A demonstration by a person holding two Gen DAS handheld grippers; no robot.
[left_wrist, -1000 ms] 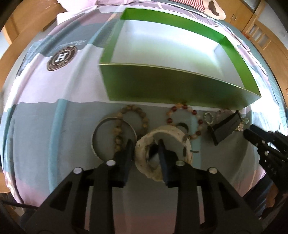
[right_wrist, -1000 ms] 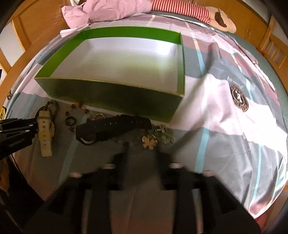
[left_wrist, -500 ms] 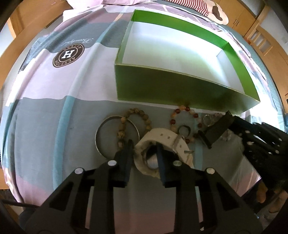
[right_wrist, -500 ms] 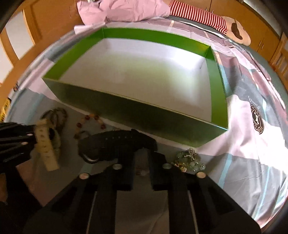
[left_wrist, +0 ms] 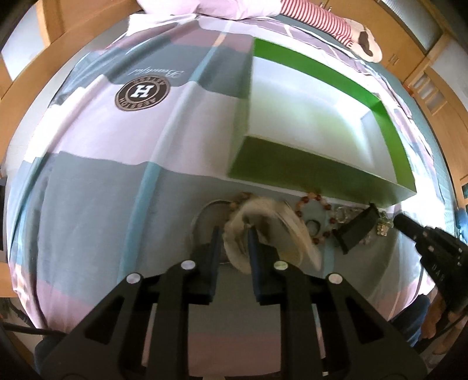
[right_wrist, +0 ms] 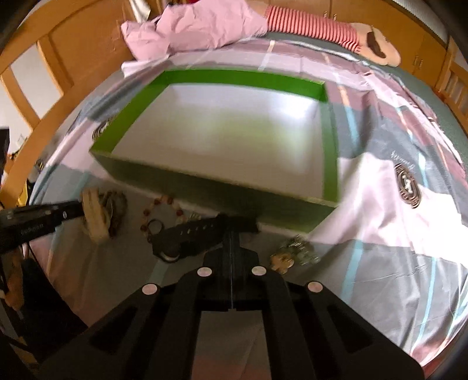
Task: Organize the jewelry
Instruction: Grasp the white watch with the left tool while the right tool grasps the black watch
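Observation:
My left gripper is shut on the strap of a cream white watch and holds it tilted just above the bedspread; it also shows in the right wrist view. My right gripper is shut on a black watch, seen edge-on in the left wrist view. The green box with a white inside stands open just beyond both. A silver bangle, a red bead bracelet and a small dark ring lie on the bedspread.
A gold clover charm with chain lies right of the black watch. A brown bead bracelet lies behind the white watch. Pink bedding and a striped plush lie at the bed's far end. Wooden cabinets surround the bed.
My left gripper has closed on the white watch and lifted it, blurred with motion. My right gripper has closed on the black watch strap and risen, the box now seen from higher.

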